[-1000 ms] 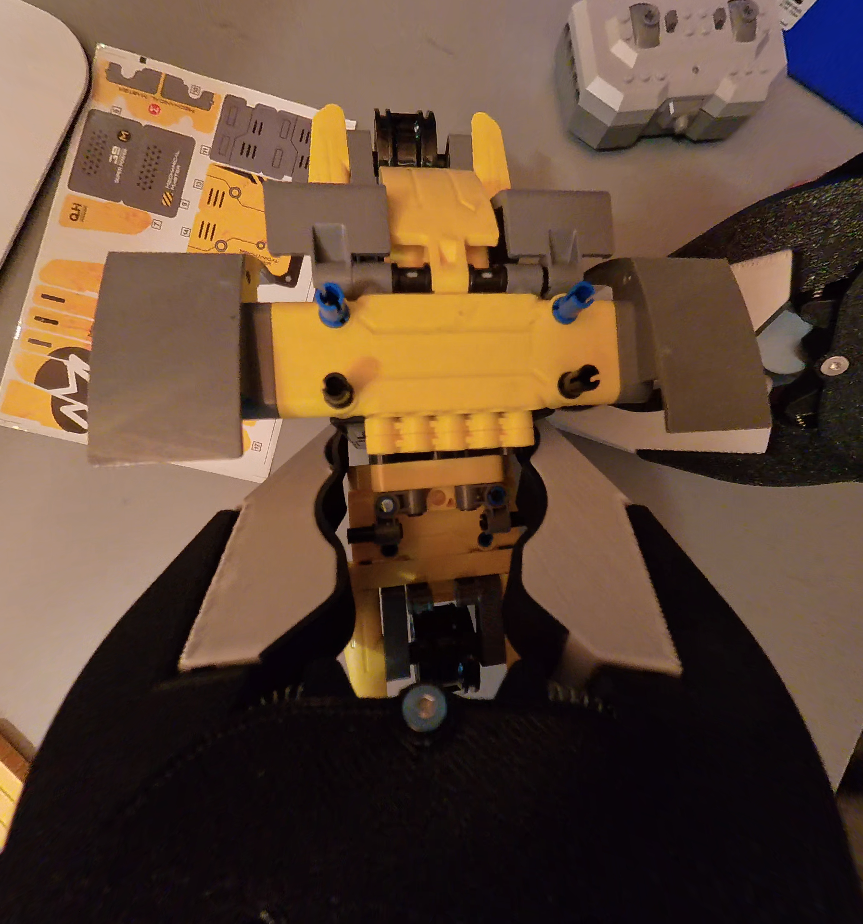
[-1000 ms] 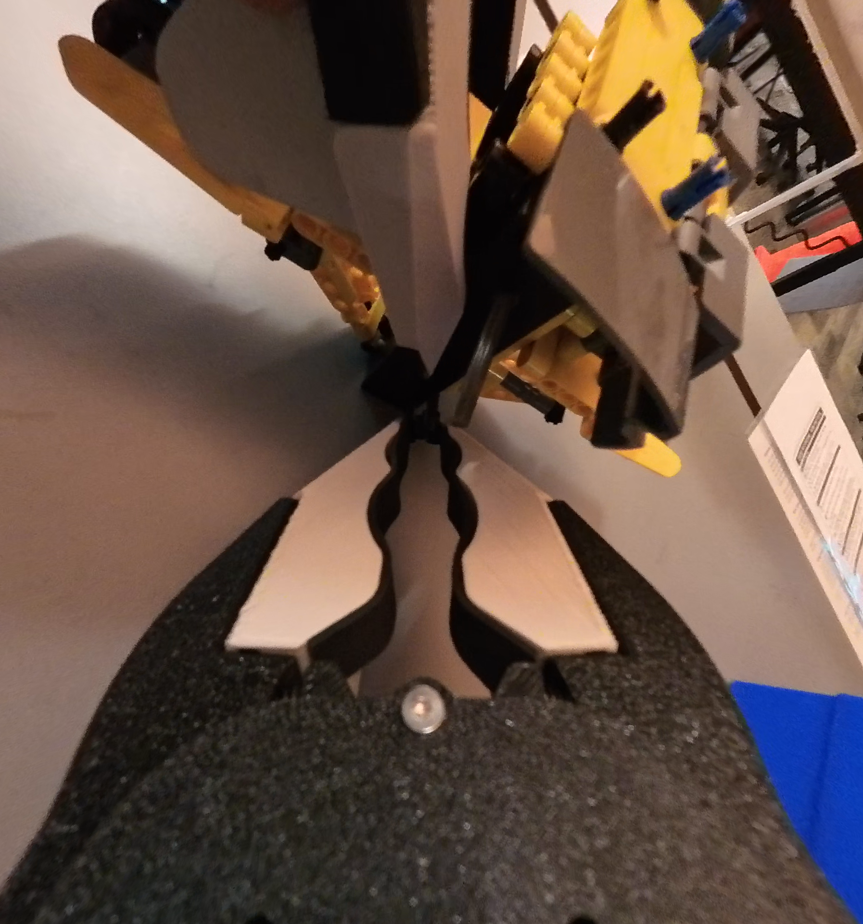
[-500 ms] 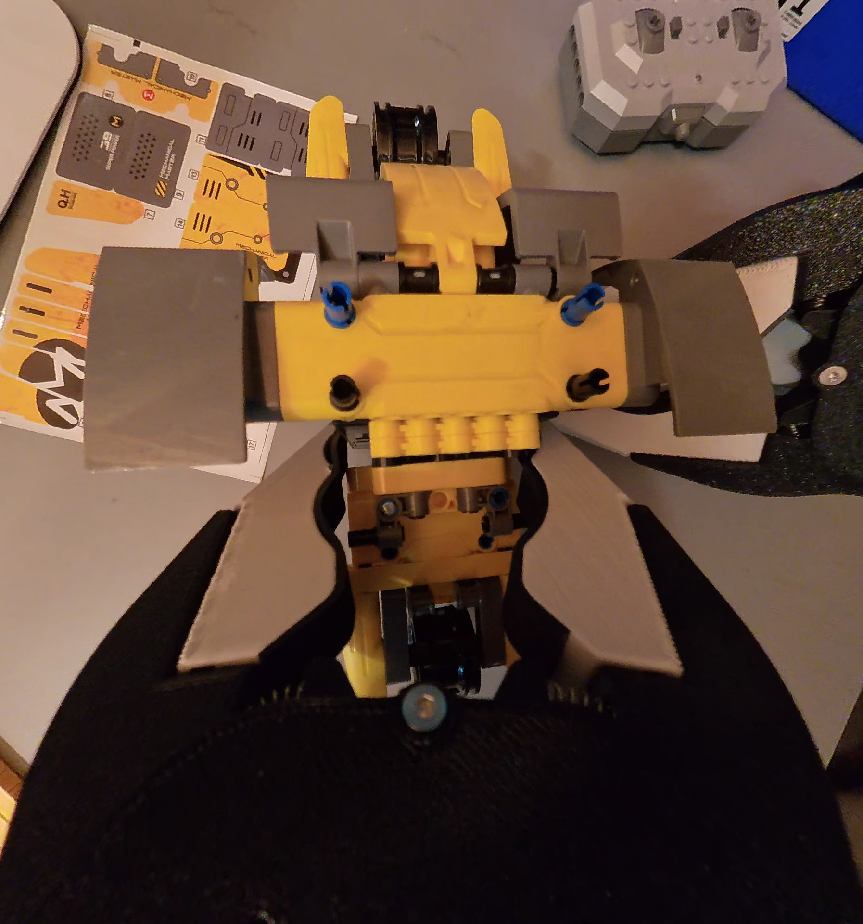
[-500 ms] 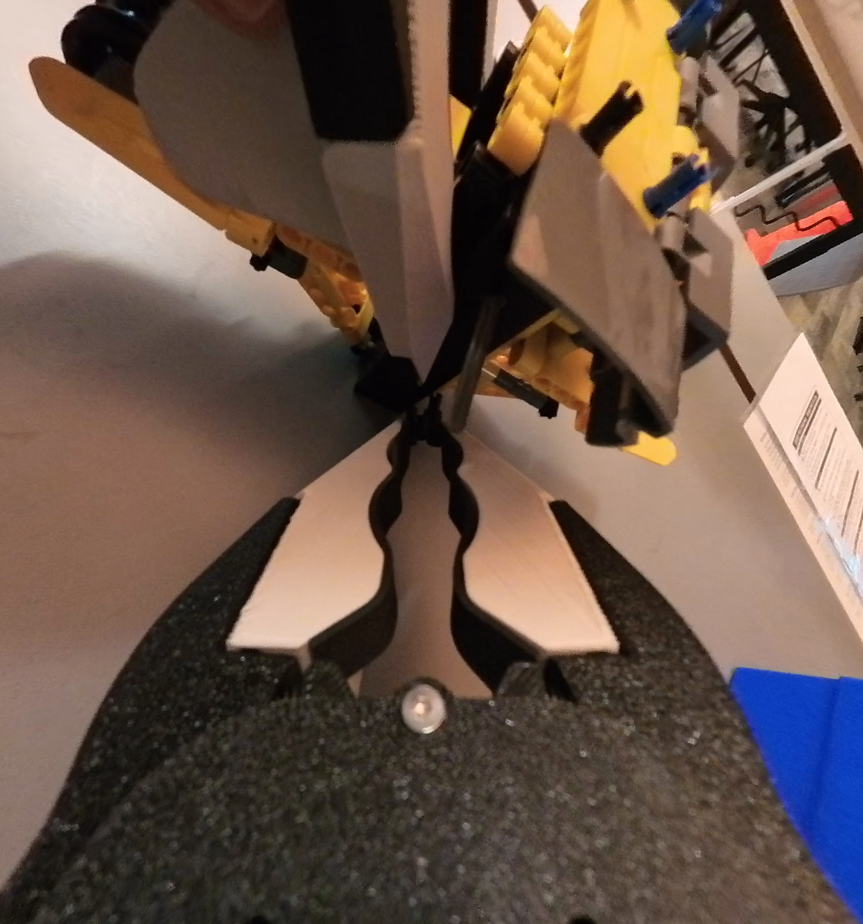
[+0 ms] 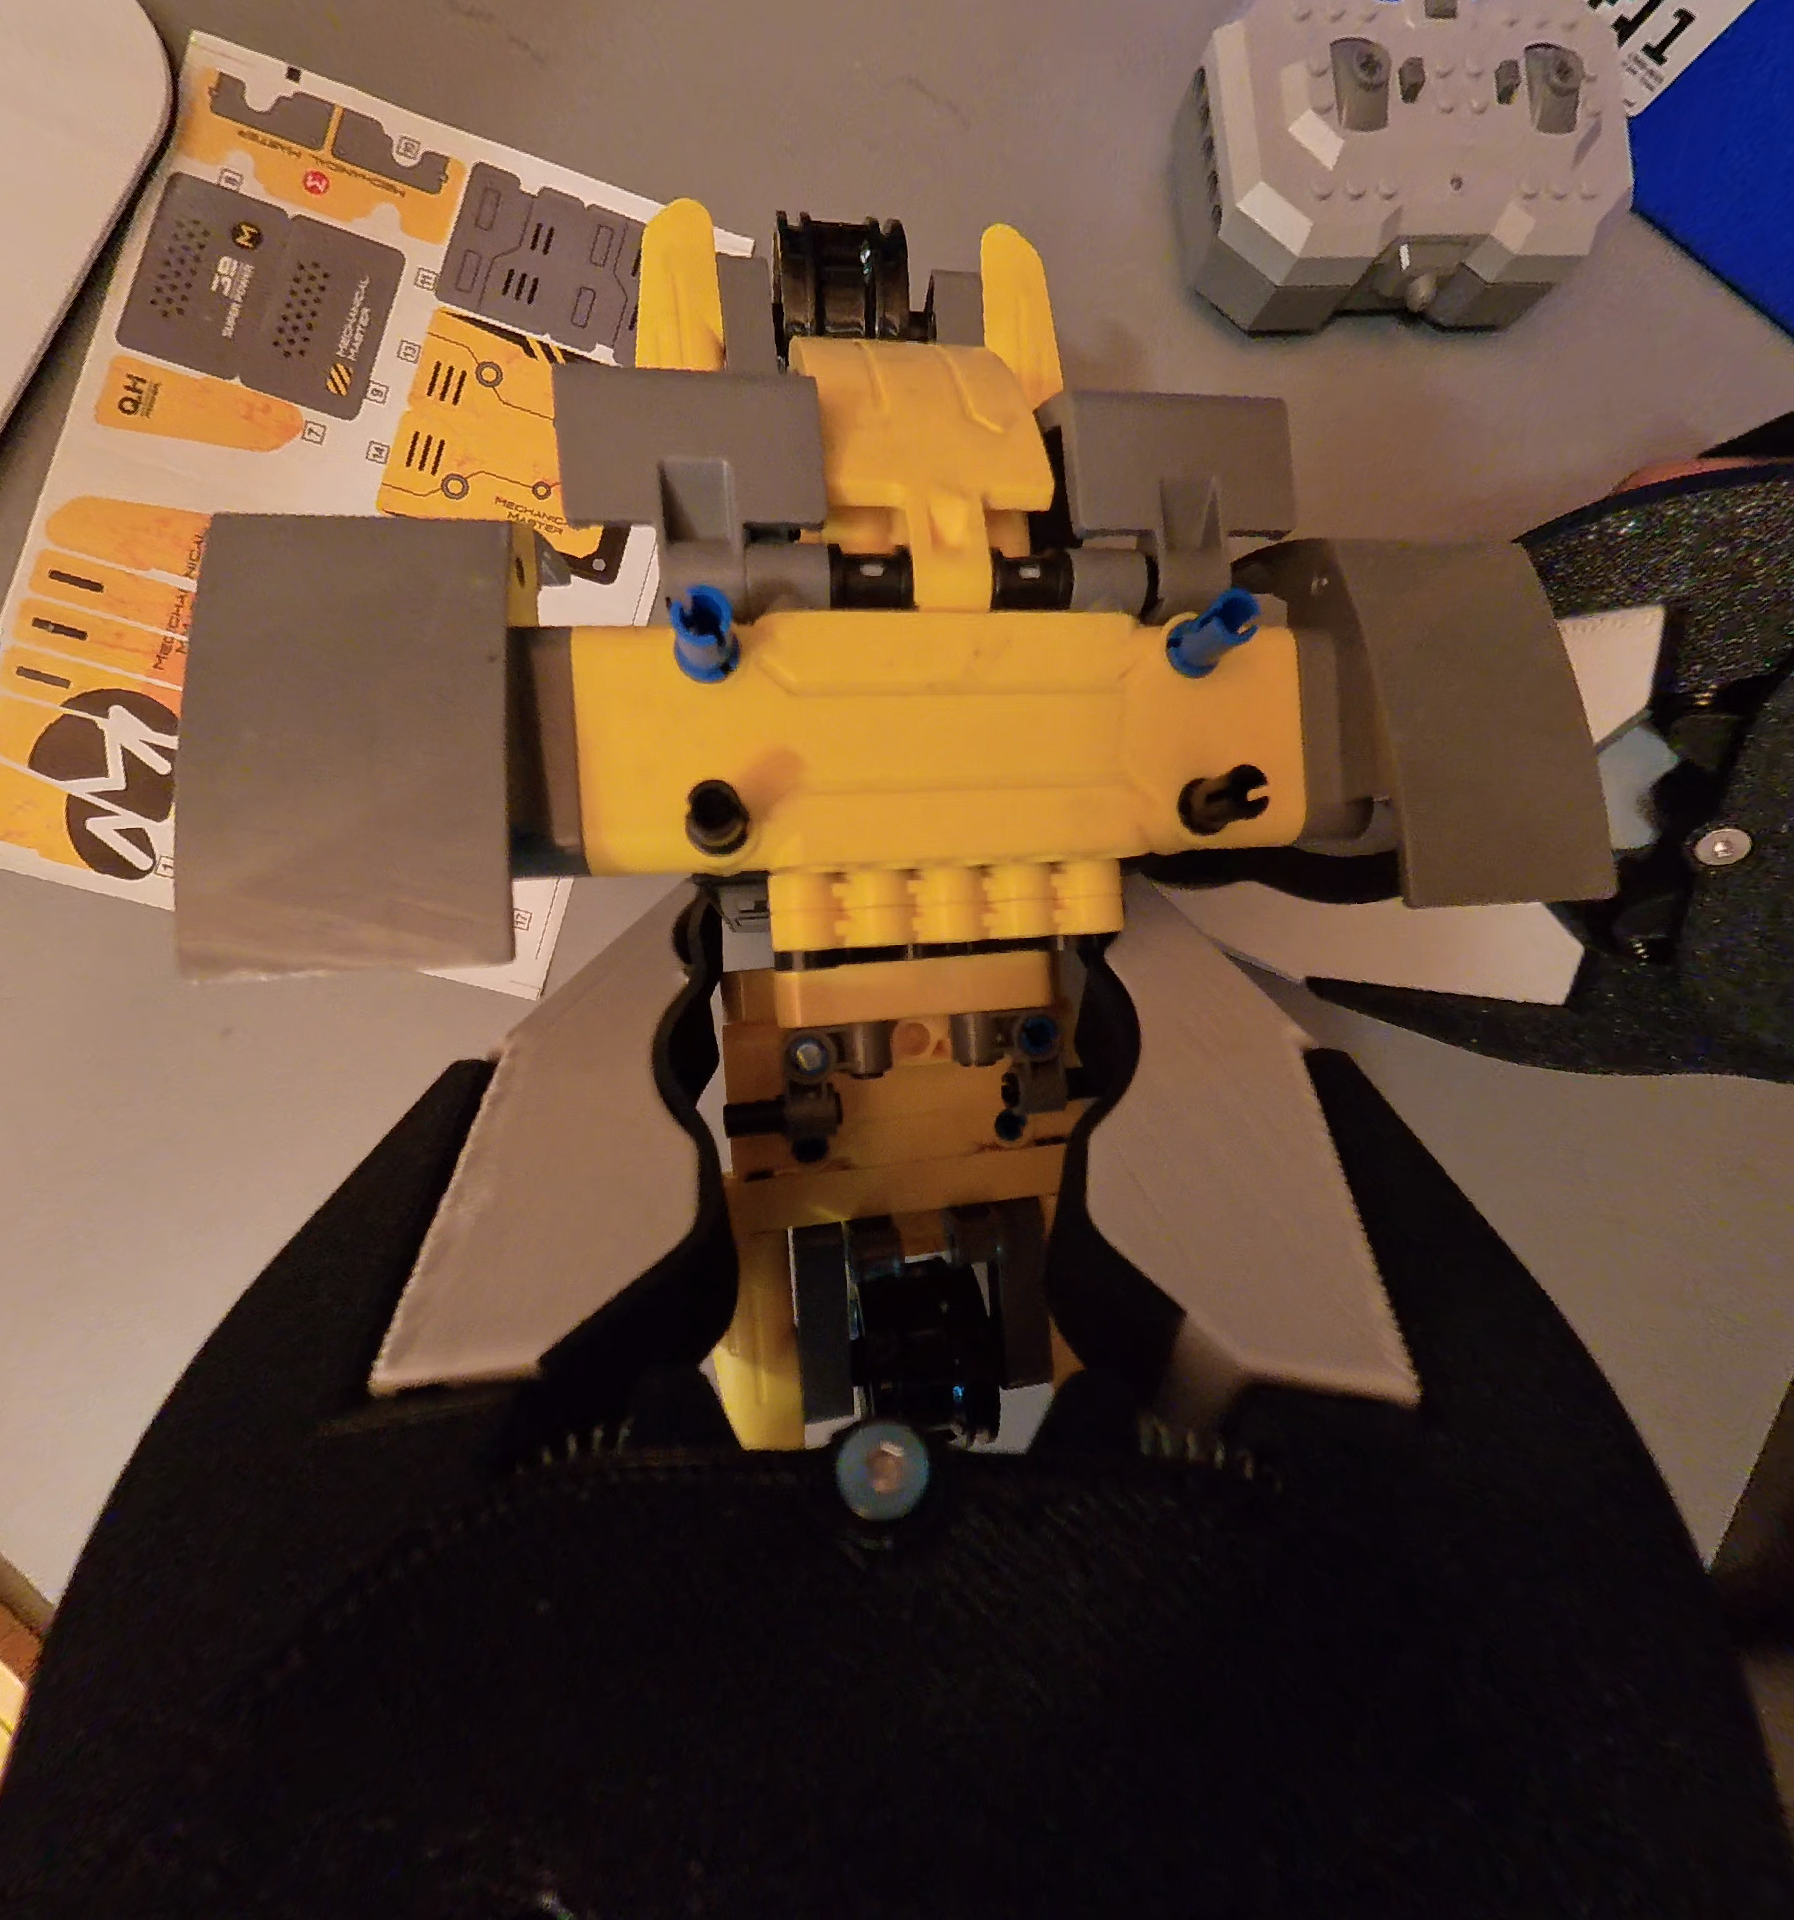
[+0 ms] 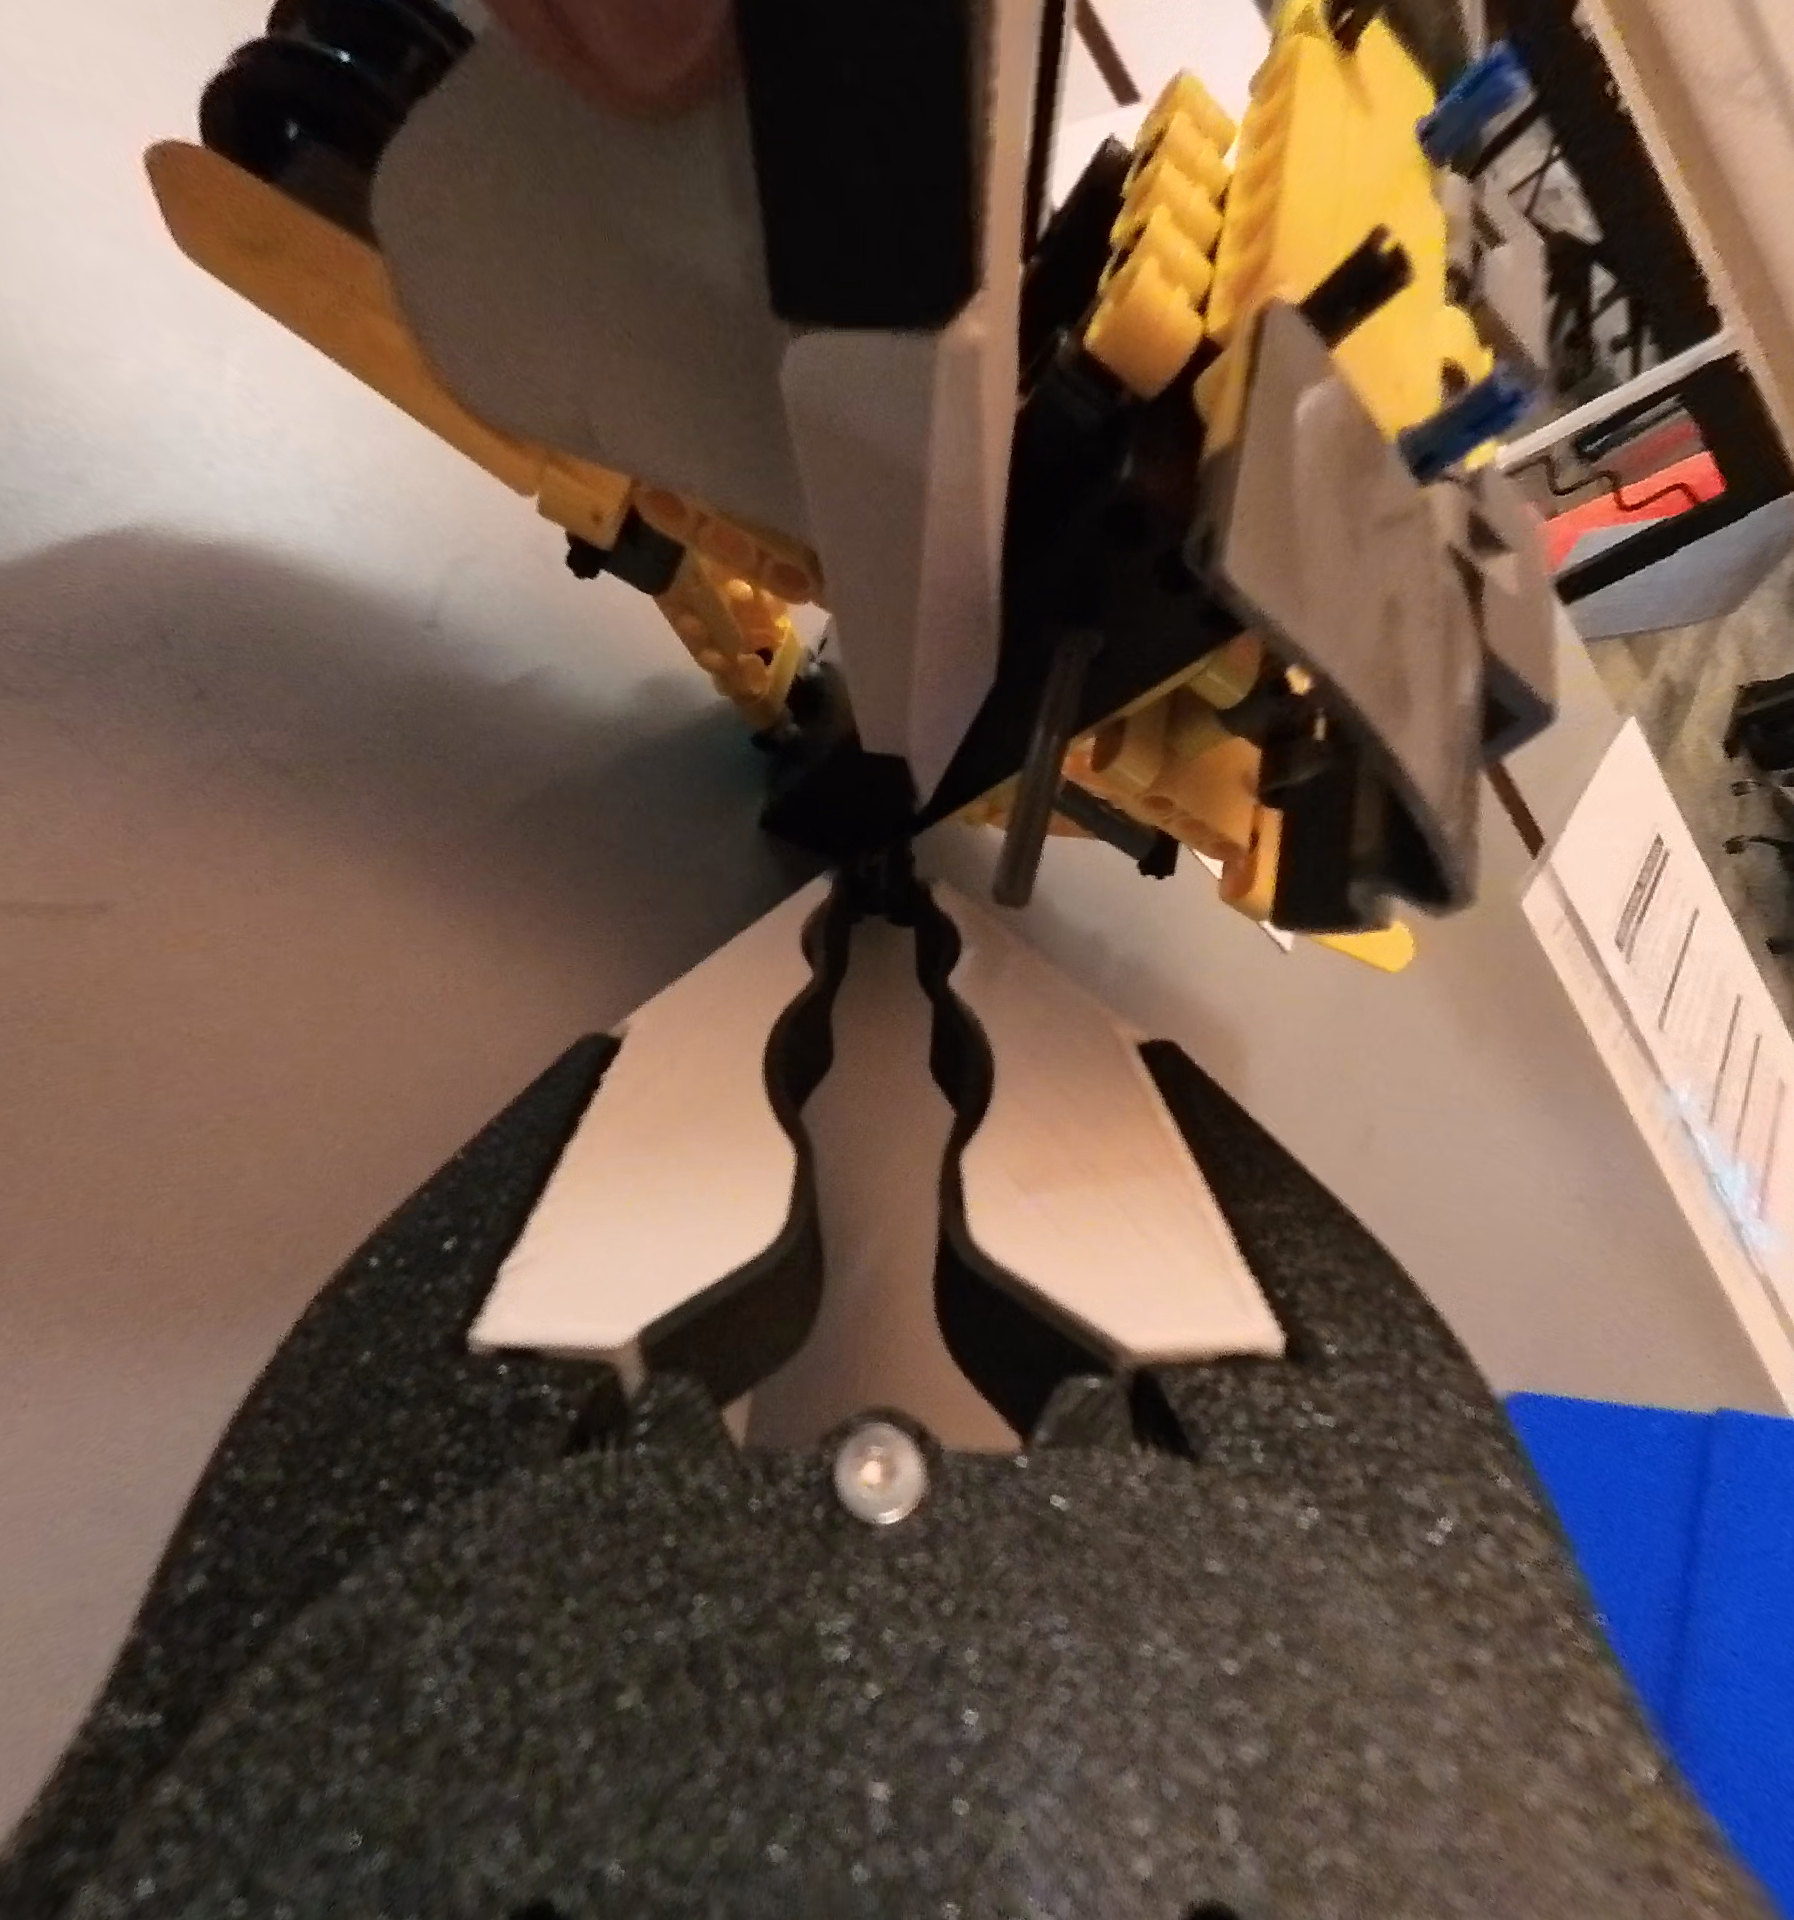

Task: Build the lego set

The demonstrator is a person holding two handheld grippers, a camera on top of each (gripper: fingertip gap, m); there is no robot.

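Now your left gripper (image 5: pixel 898 997) clamps yellow-grey brick model (image 5: pixel 929 738); right gripper (image 6: pixel 877 899) pinches small black part (image 6: pixel 839 795). Left view alone shows sticker sheet (image 5: pixel 280 343) upper left.

left gripper (image 5: pixel 898 997) clamped, right gripper (image 6: pixel 885 896) pinched closed

One yellow brick model (image 5: pixel 929 748) showed, with two blue pins (image 5: pixel 704 639) and two black pins (image 5: pixel 716 826) on top. One sticker sheet (image 5: pixel 280 343), one grey controller (image 5: pixel 1407 156), two tongs (image 5: pixel 898 1101).
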